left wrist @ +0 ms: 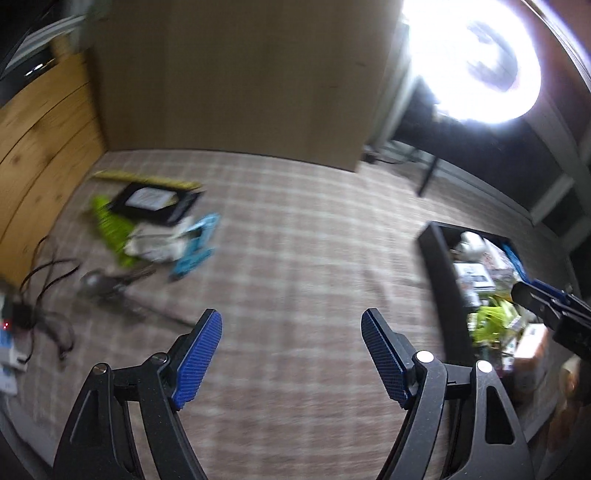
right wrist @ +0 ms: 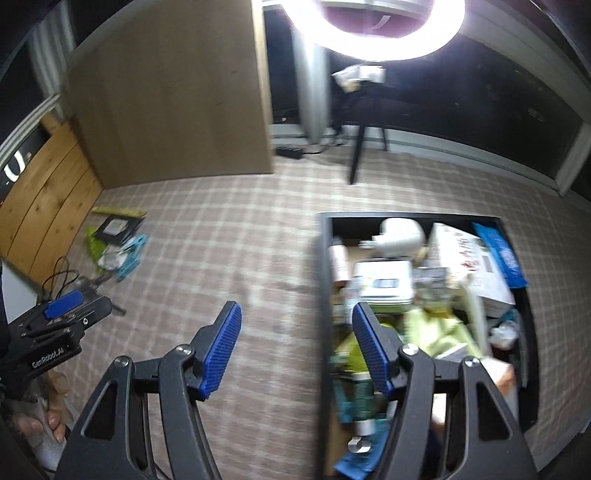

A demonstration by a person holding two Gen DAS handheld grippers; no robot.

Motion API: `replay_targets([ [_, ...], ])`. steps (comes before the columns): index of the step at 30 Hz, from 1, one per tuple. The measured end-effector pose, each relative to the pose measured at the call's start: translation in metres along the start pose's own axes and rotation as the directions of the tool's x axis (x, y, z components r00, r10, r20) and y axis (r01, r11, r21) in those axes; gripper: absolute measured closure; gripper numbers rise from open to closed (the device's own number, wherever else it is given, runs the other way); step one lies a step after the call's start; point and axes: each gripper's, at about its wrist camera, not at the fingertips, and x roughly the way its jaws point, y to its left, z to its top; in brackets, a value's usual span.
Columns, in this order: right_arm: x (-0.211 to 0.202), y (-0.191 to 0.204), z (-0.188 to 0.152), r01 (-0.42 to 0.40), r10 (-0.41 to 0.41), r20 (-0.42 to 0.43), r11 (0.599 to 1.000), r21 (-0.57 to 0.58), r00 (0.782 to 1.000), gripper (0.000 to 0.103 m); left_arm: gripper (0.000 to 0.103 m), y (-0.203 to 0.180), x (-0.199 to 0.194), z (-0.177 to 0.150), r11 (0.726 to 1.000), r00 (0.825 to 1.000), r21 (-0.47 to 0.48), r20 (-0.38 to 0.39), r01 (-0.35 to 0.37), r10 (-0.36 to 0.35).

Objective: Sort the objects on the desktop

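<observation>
Gaping jaws, L (left wrist: 291, 325) & R (right wrist: 295, 317), empty.

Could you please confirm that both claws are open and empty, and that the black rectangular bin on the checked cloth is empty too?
Not quite: the black rectangular bin is packed with items, as the right wrist view shows. The rest holds: the left claw and the right claw are open and empty, and the bin sits on the checked cloth.

Blown-out ring light (right wrist: 391, 29) glares overhead; motion-blurred fisheye views.
</observation>
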Motion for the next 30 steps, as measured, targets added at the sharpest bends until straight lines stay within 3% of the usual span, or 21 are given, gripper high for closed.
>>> replay_targets([
  [4,0.004,0.042,-0.009,-0.029,0.029,0.004,0.997,-0.065,1.0,0.041,0.027,0.036,-0.015,-0.007,0.996,0.996,-0.045,0.014,-0.083,0.084],
  [14,-0.006,0.112,-0.033,-0.046,0.053,0.045,0.988,-0.144,0.998,0.041,0.026,0.087,-0.052,-0.026,0.979,0.983,-0.106,0.036,-0.174,0.178],
  [22,-0.022,0.138,-0.056,-0.008,0.022,0.114,0.992,-0.122,0.993,0.041,0.026,0.094,-0.076,-0.035,0.988,0.985,-0.061,0.091,-0.142,0.148],
  [30,-0.028,0.15,-0.067,-0.009,0.02,0.12,0.995,-0.095,0.993,0.041,0.026,0.094,-0.096,-0.039,0.994,0.985,-0.024,0.132,-0.109,0.111],
])
